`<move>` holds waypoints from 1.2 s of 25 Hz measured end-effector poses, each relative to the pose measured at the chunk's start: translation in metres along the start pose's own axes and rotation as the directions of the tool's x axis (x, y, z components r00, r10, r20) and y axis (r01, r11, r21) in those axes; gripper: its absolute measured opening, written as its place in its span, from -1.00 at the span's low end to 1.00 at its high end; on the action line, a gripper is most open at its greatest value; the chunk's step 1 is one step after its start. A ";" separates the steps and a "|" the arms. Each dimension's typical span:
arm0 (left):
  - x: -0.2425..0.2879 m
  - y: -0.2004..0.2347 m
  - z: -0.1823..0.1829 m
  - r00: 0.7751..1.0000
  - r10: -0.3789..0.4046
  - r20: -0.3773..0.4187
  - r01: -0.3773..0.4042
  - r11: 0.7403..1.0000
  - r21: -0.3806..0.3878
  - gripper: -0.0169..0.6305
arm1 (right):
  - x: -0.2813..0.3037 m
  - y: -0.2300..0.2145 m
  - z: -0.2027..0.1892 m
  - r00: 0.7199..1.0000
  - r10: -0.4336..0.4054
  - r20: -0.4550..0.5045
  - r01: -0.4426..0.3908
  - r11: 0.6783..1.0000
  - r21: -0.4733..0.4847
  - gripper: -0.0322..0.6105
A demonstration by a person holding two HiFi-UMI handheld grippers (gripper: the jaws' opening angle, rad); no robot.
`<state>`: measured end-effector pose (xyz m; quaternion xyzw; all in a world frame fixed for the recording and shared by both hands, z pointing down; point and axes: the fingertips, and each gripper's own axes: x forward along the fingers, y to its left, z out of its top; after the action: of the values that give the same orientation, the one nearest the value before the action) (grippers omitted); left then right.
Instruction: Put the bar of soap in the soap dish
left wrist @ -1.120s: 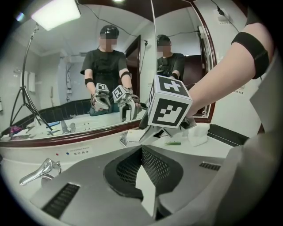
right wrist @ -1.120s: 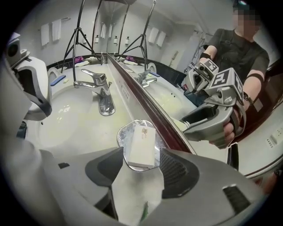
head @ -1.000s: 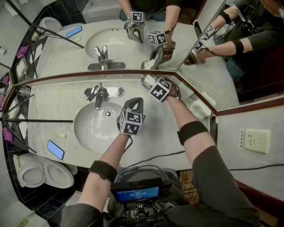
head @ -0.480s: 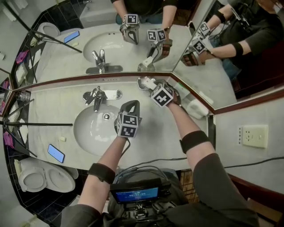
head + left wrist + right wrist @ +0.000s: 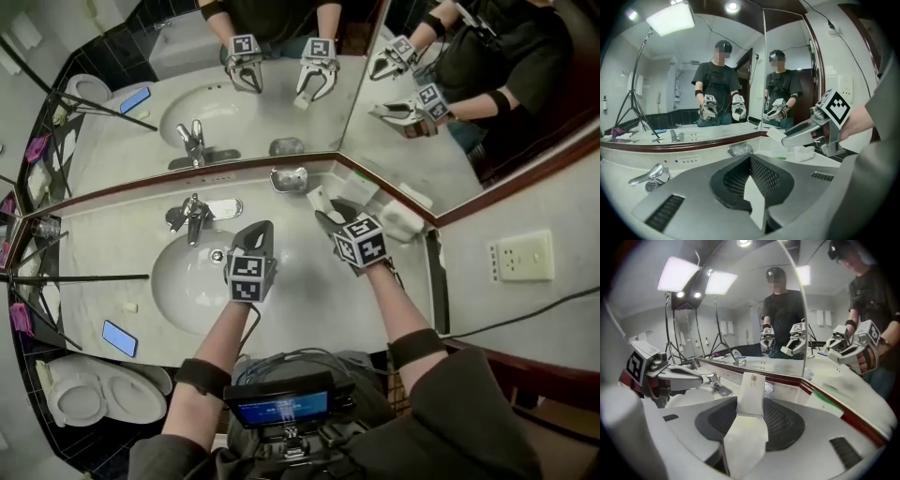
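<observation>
The right gripper (image 5: pixel 330 214) pinches the bar of soap (image 5: pixel 751 391), the soap dish (image 5: pixel 289 178) at its eleven o'clock, while the left gripper (image 5: pixel 261 231) has its jaws pressed together.

The soap dish (image 5: pixel 289 178) sits on the counter (image 5: pixel 309 281) against the mirror (image 5: pixel 272 103), right of the tap (image 5: pixel 192 214) behind the sink (image 5: pixel 183 277).

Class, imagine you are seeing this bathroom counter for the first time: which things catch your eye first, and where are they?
The white bar of soap stands out, clamped in the right gripper over the counter near the mirror corner. Just beyond it the soap dish sits against the mirror's base. The left gripper, shut and empty, hovers at the right rim of the sink.
</observation>
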<state>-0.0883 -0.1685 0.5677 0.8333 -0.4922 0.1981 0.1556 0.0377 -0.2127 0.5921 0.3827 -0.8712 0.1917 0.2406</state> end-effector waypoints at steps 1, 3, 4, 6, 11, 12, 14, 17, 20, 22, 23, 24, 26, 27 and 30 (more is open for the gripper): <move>-0.003 0.000 -0.001 1.000 -0.001 0.000 0.001 1.000 -0.002 -0.94 | -0.012 0.001 -0.004 1.000 -0.004 0.026 0.003 0.999 0.043 -0.31; -0.006 0.000 -0.002 1.000 -0.001 -0.002 0.001 1.000 -0.006 -0.94 | -0.033 0.000 -0.014 0.998 -0.018 0.060 0.012 0.994 0.104 -0.31; -0.008 0.000 -0.003 1.000 0.000 -0.003 0.000 1.000 -0.006 -0.94 | -0.042 -0.001 -0.020 0.997 -0.028 0.067 0.019 0.992 0.121 -0.31; -0.011 0.001 -0.004 1.000 0.003 -0.005 -0.003 1.000 -0.006 -0.94 | -0.056 -0.003 -0.032 0.996 -0.047 0.069 0.037 0.989 0.142 -0.31; -0.016 0.002 -0.008 1.000 0.015 -0.012 -0.015 1.000 -0.010 -0.94 | -0.064 0.000 -0.052 0.998 -0.062 0.023 0.060 0.995 0.076 -0.31; -0.017 0.001 -0.008 1.000 0.015 -0.011 -0.015 1.000 -0.008 -0.94 | -0.062 0.004 -0.054 0.998 -0.059 0.006 0.059 0.998 0.038 -0.31; -0.018 0.000 -0.009 1.000 0.015 -0.011 -0.015 1.000 -0.006 -0.94 | -0.053 0.012 -0.061 0.998 -0.052 -0.038 0.051 0.998 -0.044 -0.31; -0.020 -0.001 -0.012 1.000 0.016 -0.016 -0.016 1.000 -0.004 -0.94 | -0.037 0.032 -0.070 0.992 -0.033 -0.126 0.014 0.988 -0.156 -0.31; -0.020 -0.004 -0.013 1.000 0.012 -0.019 -0.012 1.000 0.001 -0.94 | -0.013 0.047 -0.089 0.976 -0.013 -0.219 -0.043 0.968 -0.249 -0.31; -0.020 -0.005 -0.015 1.000 0.010 -0.019 -0.010 1.000 0.000 -0.94 | 0.002 0.052 -0.107 0.959 -0.008 -0.283 -0.079 0.953 -0.293 -0.31; -0.021 -0.005 -0.017 1.000 0.010 -0.020 -0.010 1.000 0.000 -0.94 | 0.008 0.054 -0.114 0.949 -0.010 -0.315 -0.093 0.946 -0.311 -0.31; -0.021 -0.005 -0.018 1.000 0.011 -0.021 -0.011 1.000 0.000 -0.94 | 0.013 0.056 -0.120 0.939 -0.014 -0.345 -0.106 0.939 -0.327 -0.31; -0.022 -0.005 -0.020 1.000 0.012 -0.023 -0.012 1.000 0.000 -0.94 | 0.022 0.056 -0.132 0.919 -0.023 -0.393 -0.128 0.927 -0.353 -0.31; -0.022 -0.005 -0.021 1.000 0.013 -0.025 -0.013 1.000 -0.001 -0.94 | 0.026 0.056 -0.137 0.909 -0.026 -0.415 -0.138 0.922 -0.362 -0.31; -0.022 -0.004 -0.025 0.999 0.014 -0.031 -0.014 1.000 -0.009 -0.94 | 0.036 0.052 -0.158 0.873 -0.033 -0.487 -0.173 0.913 -0.371 -0.31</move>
<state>-0.0986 -0.1387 0.5791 0.8259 -0.4965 0.2096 0.1657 0.0195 -0.1183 0.7333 0.2324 -0.8174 0.1063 0.5163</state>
